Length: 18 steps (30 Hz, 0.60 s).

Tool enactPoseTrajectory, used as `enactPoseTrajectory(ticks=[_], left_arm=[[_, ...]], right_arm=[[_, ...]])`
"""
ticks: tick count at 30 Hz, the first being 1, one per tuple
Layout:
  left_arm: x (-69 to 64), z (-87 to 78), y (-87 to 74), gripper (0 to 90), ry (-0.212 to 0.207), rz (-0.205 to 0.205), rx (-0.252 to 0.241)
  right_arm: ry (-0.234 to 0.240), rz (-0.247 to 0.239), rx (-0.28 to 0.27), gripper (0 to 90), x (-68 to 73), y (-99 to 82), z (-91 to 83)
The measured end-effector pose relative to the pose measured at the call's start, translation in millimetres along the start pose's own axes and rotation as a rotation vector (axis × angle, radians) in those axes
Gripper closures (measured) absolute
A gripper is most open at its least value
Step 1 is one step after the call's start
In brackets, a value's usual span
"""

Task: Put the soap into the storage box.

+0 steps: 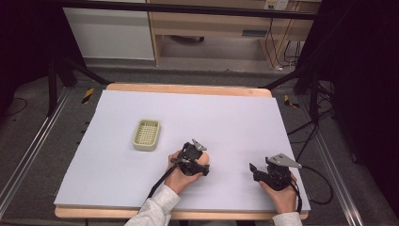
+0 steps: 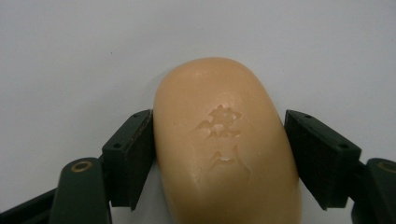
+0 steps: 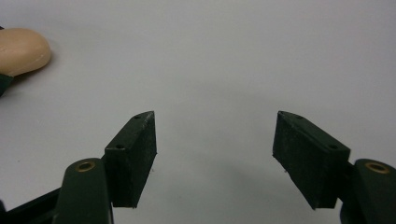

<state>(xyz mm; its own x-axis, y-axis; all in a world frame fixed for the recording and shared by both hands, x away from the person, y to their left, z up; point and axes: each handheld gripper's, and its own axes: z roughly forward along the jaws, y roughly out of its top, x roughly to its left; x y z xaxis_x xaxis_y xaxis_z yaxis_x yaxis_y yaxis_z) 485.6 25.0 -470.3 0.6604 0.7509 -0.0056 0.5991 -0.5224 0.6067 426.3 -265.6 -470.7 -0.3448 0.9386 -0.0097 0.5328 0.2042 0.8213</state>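
Left gripper (image 2: 219, 154) clamps the peach soap bar (image 2: 224, 144) across its sides on the white table (image 1: 226, 117), ready to lift; right gripper (image 3: 215, 154) waits open nearby, soap dish (image 1: 146, 134) ahead.

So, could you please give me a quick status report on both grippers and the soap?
Left gripper shut on soap bar. Right gripper open, idle. Soap dish apart, path clear.

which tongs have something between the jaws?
The left tongs: a peach soap bar sits between their jaws, pads against its sides. The right tongs gape over bare white table.
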Motion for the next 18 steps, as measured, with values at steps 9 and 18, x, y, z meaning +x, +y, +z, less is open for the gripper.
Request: enactPoseTrajectory(ticks=[9,18], left_arm=[[0.4,-0.3,1.1,29.3,0.008,-0.010,0.003],[-1.0,-2.7,0.9,30.3,-0.001,0.000,-0.002]], right_arm=[[0.001,0.000,0.006,30.5,-0.2,-0.5,0.6],[0.005,0.003,0.005,30.5,0.4,-0.2,0.2]])
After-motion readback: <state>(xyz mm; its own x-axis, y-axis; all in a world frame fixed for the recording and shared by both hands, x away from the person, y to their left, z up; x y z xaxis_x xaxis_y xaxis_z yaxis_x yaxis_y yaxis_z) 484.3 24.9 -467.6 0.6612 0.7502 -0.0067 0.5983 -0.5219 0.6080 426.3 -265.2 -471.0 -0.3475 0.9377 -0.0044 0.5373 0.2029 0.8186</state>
